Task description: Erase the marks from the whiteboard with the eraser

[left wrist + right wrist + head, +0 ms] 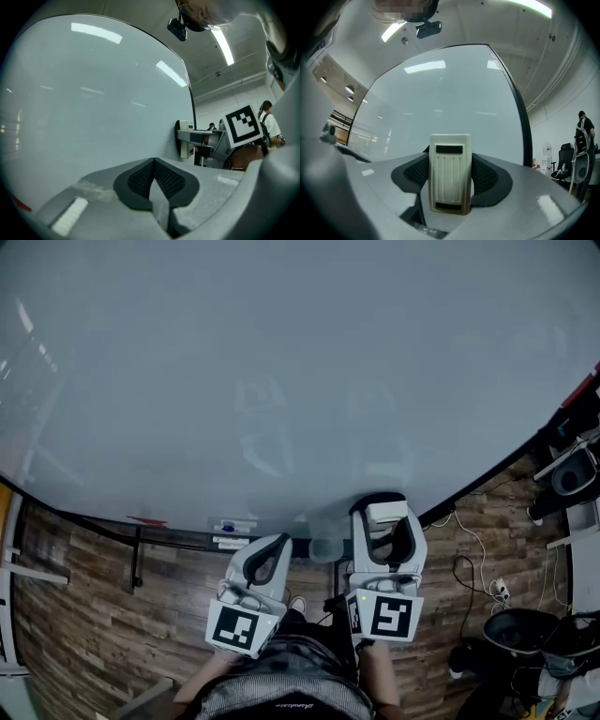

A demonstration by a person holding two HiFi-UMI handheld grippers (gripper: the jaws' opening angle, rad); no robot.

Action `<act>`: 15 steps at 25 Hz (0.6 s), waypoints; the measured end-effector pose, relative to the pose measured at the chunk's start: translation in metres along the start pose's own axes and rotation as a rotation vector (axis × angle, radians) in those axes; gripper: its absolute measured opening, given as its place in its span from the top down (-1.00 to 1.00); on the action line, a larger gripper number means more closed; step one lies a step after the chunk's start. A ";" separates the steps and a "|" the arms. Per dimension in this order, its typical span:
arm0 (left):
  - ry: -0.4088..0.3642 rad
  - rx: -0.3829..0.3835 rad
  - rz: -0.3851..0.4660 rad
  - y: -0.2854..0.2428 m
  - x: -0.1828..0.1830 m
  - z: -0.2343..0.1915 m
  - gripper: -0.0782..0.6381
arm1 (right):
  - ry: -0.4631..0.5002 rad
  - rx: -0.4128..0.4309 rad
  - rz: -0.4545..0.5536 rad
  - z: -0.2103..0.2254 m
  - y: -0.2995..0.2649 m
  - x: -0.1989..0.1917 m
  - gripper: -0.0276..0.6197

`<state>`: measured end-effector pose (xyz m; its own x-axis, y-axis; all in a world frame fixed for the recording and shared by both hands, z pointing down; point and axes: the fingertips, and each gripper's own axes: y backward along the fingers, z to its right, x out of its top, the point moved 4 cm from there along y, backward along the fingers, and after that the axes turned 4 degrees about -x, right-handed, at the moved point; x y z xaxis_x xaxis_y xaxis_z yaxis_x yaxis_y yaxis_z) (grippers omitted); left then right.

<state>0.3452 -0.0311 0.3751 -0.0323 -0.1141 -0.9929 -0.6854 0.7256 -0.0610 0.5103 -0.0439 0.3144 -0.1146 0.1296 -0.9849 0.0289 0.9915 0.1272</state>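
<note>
In the head view, the whiteboard (281, 362) fills the upper frame, and no marks show on it from here. Just below its bottom edge, the right gripper (386, 521) holds the pale eraser (385, 513), whose top overlaps the board's lower border. The left gripper (272, 554) sits beside it, slightly farther from the board.

In the left gripper view, the left gripper (153, 176) has its jaws pressed together with nothing between them. The whiteboard (93, 103) curves away ahead, glossy and unmarked.

In the right gripper view, the right gripper (450, 177) is clamped on the eraser (450, 173). The pads grip its two long sides, and its ribbed back faces the camera. The whiteboard (450, 93) stands directly beyond it, again showing only light reflections.

The eraser looks like a light, stiff plastic shell, unlikely to deform under the pads. Its smooth sides could slip under hard wiping pressure. The side grip suits it and probably leaves the wiping face turned toward the board.
</note>
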 end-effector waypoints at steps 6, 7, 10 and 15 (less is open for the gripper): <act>0.024 0.074 -0.018 0.012 -0.013 -0.004 0.77 | 0.060 -0.016 0.022 -0.004 0.000 0.000 0.10; 0.020 0.079 -0.022 0.015 -0.014 -0.006 0.77 | 0.062 -0.023 0.021 -0.006 0.000 0.000 0.10; 0.004 0.082 -0.026 0.025 -0.014 -0.024 0.77 | 0.058 -0.058 0.020 -0.016 -0.002 -0.002 0.10; 0.001 0.055 -0.033 0.038 -0.011 -0.048 0.77 | 0.008 -0.091 0.007 -0.036 -0.006 -0.004 0.10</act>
<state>0.2844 -0.0353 0.3888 -0.0112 -0.1393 -0.9902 -0.6454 0.7573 -0.0993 0.4745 -0.0500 0.3217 -0.1224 0.1362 -0.9831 -0.0610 0.9876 0.1444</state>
